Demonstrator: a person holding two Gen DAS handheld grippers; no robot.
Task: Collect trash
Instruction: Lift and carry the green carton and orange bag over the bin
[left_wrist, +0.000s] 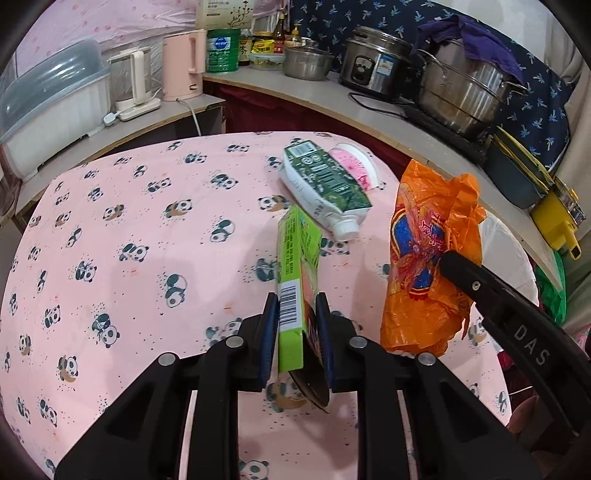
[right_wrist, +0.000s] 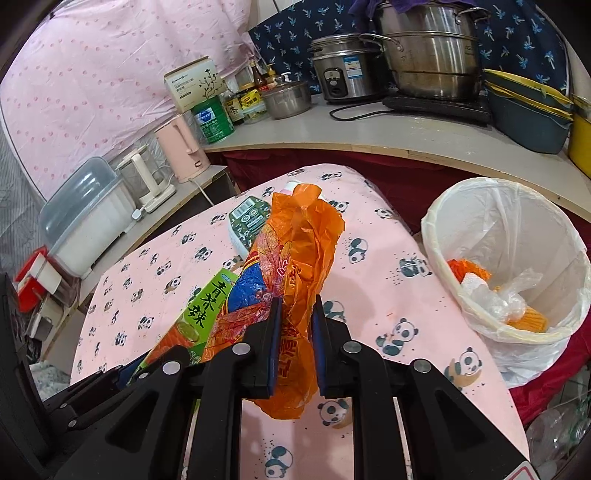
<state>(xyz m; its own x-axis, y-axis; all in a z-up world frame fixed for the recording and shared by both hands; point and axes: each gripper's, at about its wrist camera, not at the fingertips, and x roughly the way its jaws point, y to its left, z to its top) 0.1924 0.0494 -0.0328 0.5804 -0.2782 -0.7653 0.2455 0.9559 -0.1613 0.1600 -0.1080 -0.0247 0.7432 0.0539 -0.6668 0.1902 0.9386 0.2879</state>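
My left gripper (left_wrist: 295, 310) is shut on a green cardboard box (left_wrist: 297, 280) and holds it on edge over the pink panda tablecloth (left_wrist: 147, 229). My right gripper (right_wrist: 295, 314) is shut on a crumpled orange plastic bag (right_wrist: 295, 254), held above the table; the bag also shows in the left wrist view (left_wrist: 428, 258). The green box shows at the left of the right wrist view (right_wrist: 199, 314). A green and white pouch with a white cap (left_wrist: 325, 184) lies on the table beyond, beside a pink and white item (left_wrist: 356, 162). A white-lined trash bin (right_wrist: 506, 258) holding trash stands right of the table.
A curved counter (left_wrist: 332, 99) behind the table carries a rice cooker (left_wrist: 376, 62), steel pots (left_wrist: 465, 88), a pink kettle (left_wrist: 184, 66), a green tin and bottles. A plastic container (left_wrist: 48, 107) stands at the left. Blue and yellow bins (right_wrist: 532, 114) stand on the counter's right.
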